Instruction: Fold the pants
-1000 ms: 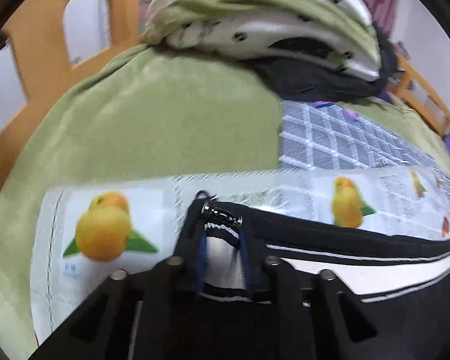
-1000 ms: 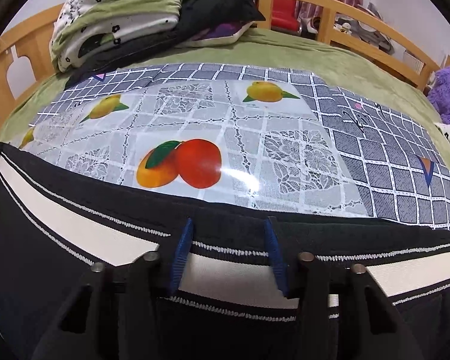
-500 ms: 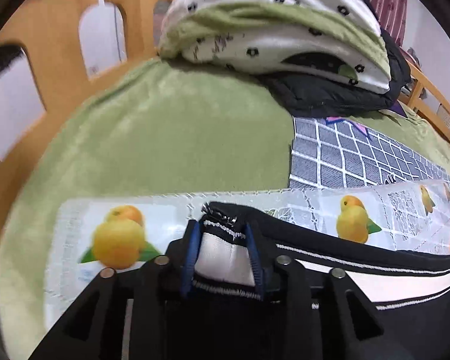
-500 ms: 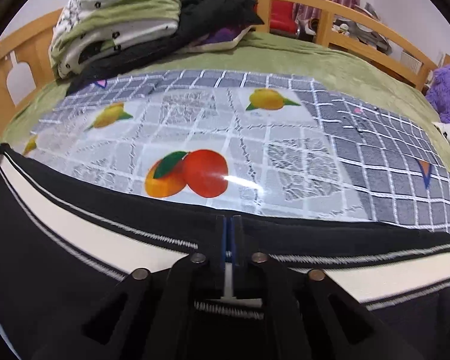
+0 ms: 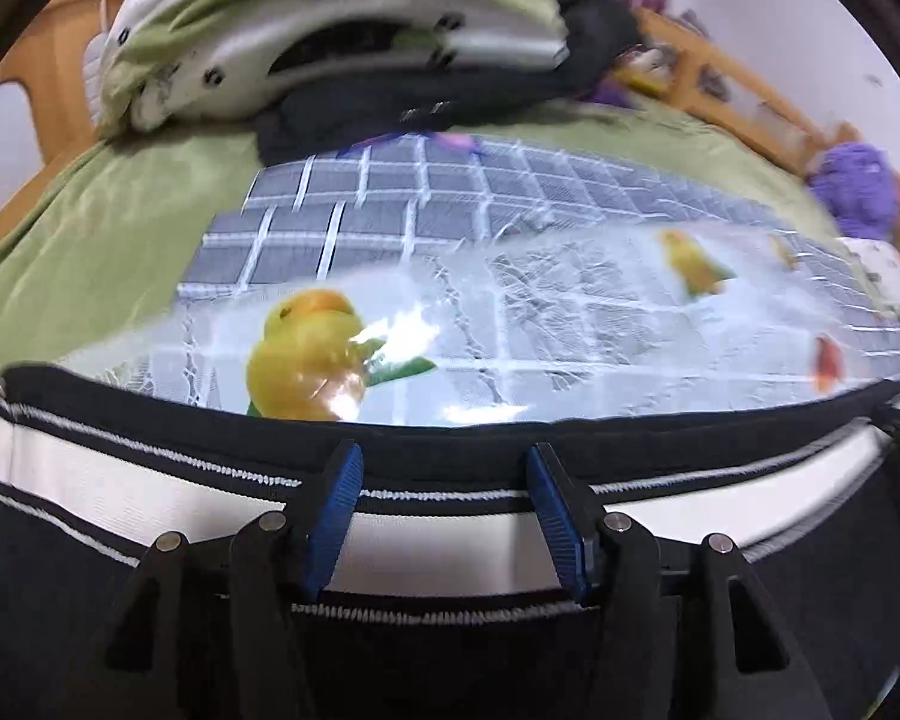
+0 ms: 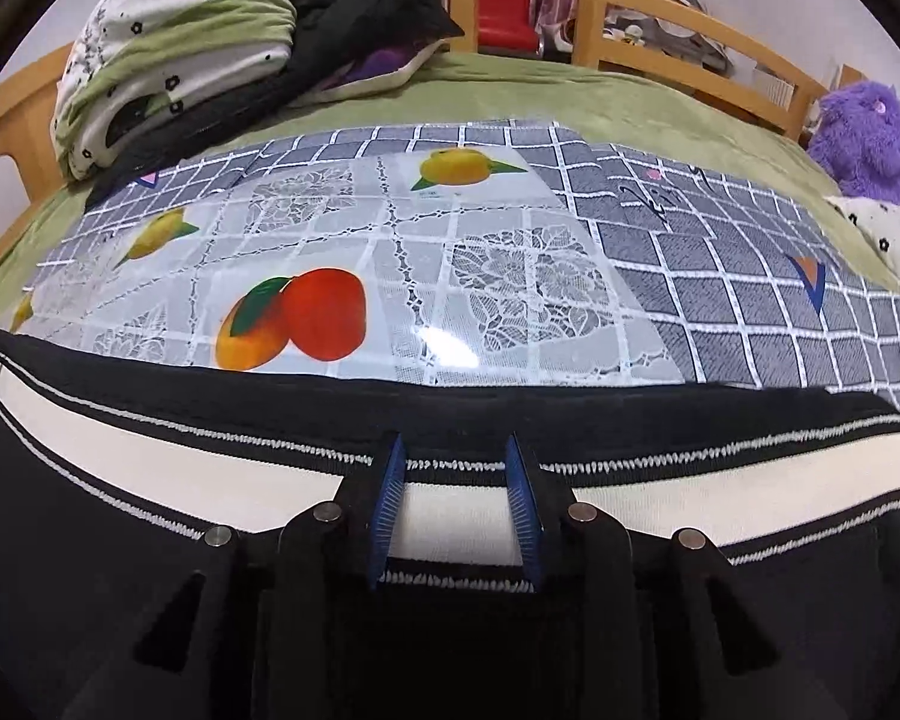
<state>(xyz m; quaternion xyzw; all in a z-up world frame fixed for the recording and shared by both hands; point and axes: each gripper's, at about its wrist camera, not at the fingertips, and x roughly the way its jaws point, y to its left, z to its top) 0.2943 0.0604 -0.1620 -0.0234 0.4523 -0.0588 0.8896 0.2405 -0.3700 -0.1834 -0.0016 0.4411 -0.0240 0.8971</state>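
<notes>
Left hand-held gripper (image 5: 441, 468): black two-finger tool with blue ribbed pads (image 5: 336, 507), fingers spread wide apart and gripping nothing; the white side stripe of the pants runs between and under them. Right hand-held gripper (image 6: 455, 456): same build, blue pads (image 6: 388, 495) parted, nothing pinched, over the same stripe.

Black pants with a white side stripe edged in white zigzag stitching (image 5: 150, 480) (image 6: 150, 456): laid flat across the near edge of the glossy fruit-printed plastic sheet (image 6: 390, 276), directly under both grippers, the stripe running side to side in both views.

The plastic sheet carries printed oranges, yellow fruit with green leaves and white lace squares; small text under one yellow fruit is too small to read. Under and beyond the sheet lies a grey-blue checked cloth (image 6: 750, 276) with dark scribbled marks that cannot be read.

Both lie on an olive-green bedspread (image 6: 600, 102). Beyond the sheet, at its far left, sits a folded green-and-white flower-print quilt (image 6: 168, 54) with a black padded garment (image 6: 366, 12) beside it. A wooden bed rail (image 6: 660, 18) bounds the far side; a purple plush toy (image 6: 864, 132) sits to the sheet's far right. The left view is motion-blurred.
</notes>
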